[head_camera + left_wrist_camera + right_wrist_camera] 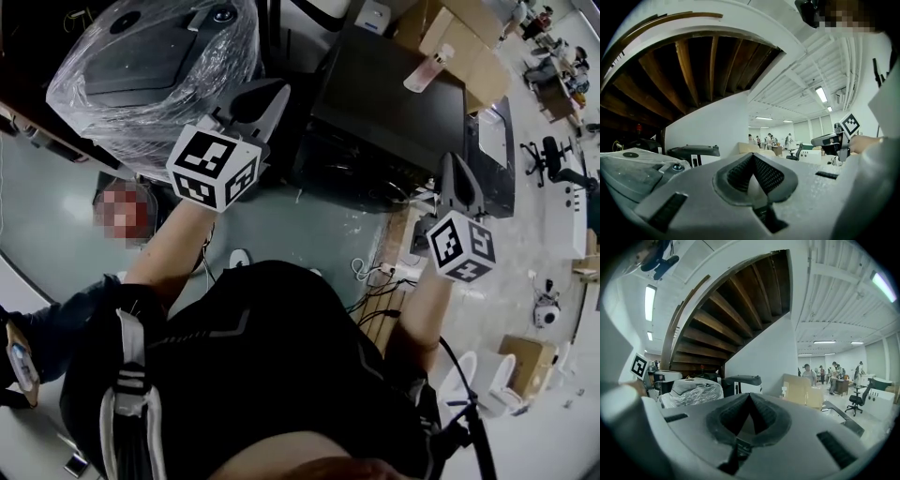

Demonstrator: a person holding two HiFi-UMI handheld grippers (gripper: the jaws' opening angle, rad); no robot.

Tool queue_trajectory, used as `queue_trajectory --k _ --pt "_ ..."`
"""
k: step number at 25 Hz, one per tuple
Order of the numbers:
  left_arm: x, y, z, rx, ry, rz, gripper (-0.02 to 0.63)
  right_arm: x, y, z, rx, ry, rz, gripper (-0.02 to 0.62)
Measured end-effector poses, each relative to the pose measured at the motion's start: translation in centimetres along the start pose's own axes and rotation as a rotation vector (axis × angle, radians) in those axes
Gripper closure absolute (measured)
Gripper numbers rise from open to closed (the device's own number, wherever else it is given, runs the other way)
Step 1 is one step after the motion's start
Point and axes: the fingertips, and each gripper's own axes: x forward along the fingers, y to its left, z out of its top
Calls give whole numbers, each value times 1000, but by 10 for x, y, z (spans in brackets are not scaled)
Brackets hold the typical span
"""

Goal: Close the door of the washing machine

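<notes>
In the head view a black box-shaped machine (389, 94) stands ahead of me, and I cannot make out a door on it. Its flat dark top (740, 379) shows edge-on in the right gripper view and the same dark top (693, 151) in the left gripper view. My left gripper (261, 96) is raised at the left, jaws shut with nothing between them (752, 155). At the right, my right gripper (453, 169) is also held up and shut on nothing (750, 395). Neither gripper touches a machine.
A grey machine wrapped in clear plastic (141, 66) stands at the left, also seen as the wrapped machine (691, 391). Cardboard boxes (469, 42) and a bottle (427, 70) lie beyond the black machine. Cables (370, 272) run over the floor. A wooden stair (726, 315) rises overhead; several people (832, 373) stand far off.
</notes>
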Motion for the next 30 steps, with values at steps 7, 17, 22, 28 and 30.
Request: queue_trajectory --k 7,17,22,28,30 --pt "-16 31 4 -4 -10 60 603 6 16 14 -26 -18 -11 592" --pt "-23 44 3 -10 -15 77 603 16 25 22 -38 -34 2 592" --pt "-25 43 2 -13 -15 76 603 17 27 20 -51 -24 5 592" --pt "-28 40 1 -19 -15 72 603 15 30 20 -55 -27 4 592" --pt "-29 38 1 -23 -18 71 603 14 30 20 -56 -30 0 592"
